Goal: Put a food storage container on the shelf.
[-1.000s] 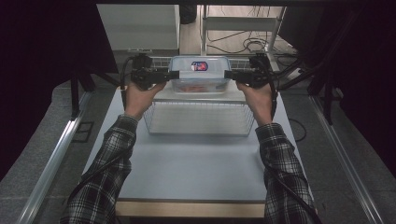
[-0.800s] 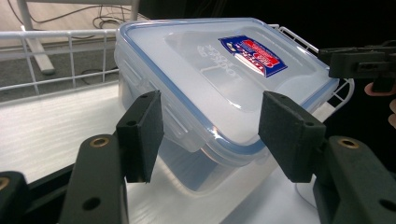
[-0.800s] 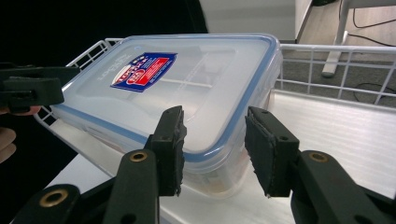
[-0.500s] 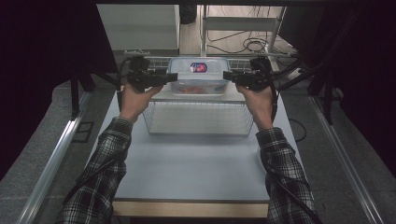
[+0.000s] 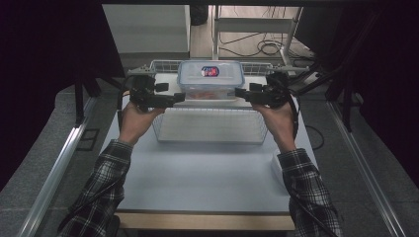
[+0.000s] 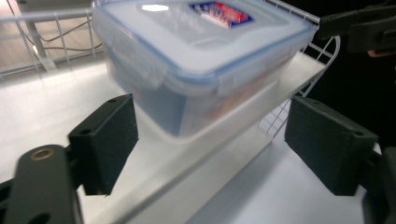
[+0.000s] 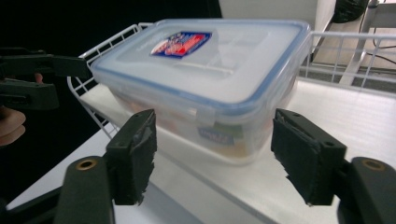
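A clear plastic box (image 5: 211, 81) with a blue-rimmed lid and a red and blue sticker rests on the white upper shelf of a wire rack (image 5: 207, 126). My left gripper (image 5: 180, 97) is just off the box's left end and my right gripper (image 5: 239, 93) just off its right end. Both point inward at it. In the left gripper view the box (image 6: 201, 60) lies beyond the open left gripper (image 6: 215, 140), apart from the pads. In the right gripper view the box (image 7: 210, 74) likewise lies ahead of the open right gripper (image 7: 219, 156). Both pairs of jaws have just been opening, with nothing pressed between them.
The rack stands at the far middle of a white table (image 5: 207, 182), with bare tabletop in front of it. Wire rails (image 7: 107, 42) edge the shelf. Cables (image 5: 267, 47) and a white cabinet (image 5: 148, 27) lie beyond the table. Dark curtains hang on both sides.
Both grippers have drawn outward, away from the box's ends, and a little toward the person. Their jaws stand wider. The box stays on the shelf.
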Demonstrator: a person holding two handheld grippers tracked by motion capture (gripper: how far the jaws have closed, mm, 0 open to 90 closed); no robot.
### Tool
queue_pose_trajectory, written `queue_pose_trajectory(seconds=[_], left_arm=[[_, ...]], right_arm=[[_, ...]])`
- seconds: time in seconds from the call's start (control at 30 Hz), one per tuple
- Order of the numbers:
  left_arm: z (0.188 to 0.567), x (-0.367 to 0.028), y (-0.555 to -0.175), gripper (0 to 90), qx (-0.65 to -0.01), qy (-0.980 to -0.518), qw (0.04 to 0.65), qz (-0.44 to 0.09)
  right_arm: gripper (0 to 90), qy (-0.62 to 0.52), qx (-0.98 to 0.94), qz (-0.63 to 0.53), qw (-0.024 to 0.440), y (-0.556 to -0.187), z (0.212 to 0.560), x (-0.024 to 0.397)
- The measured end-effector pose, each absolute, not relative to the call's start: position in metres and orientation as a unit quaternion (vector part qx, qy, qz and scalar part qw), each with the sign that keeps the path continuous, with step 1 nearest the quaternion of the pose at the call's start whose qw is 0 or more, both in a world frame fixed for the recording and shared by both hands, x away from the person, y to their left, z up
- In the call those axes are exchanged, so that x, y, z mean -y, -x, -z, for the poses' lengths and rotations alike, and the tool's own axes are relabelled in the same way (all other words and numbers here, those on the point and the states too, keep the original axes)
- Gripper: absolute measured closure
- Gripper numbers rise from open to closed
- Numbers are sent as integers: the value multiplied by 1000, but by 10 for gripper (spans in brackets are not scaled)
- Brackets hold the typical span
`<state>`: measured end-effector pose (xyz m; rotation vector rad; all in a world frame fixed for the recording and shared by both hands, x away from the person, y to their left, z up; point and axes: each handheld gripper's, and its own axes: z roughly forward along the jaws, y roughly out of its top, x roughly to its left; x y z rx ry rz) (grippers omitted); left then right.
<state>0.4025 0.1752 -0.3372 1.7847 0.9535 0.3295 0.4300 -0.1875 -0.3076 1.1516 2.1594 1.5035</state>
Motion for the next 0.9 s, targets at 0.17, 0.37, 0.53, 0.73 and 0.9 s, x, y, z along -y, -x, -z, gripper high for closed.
queue_pose_trajectory(seconds=[0.17, 0.37, 0.53, 0.73, 0.9], left_arm=[[350, -176, -393, 104, -396, -749, 516, -123], [362, -176, -378, 60, -391, -756, 508, -131], [371, -175, -366, 36, -382, -763, 501, -143], [383, -173, -350, 22, -381, -771, 486, -156], [393, -172, -336, 29, -376, -774, 484, -157]], right_arm=[[234, -389, -752, -514, 137, -422, 318, 190], [178, -379, -758, -513, 140, -411, 329, 193], [136, -370, -764, -509, 143, -401, 338, 193], [89, -355, -773, -505, 145, -385, 347, 193], [61, -347, -775, -508, 147, -372, 354, 194]])
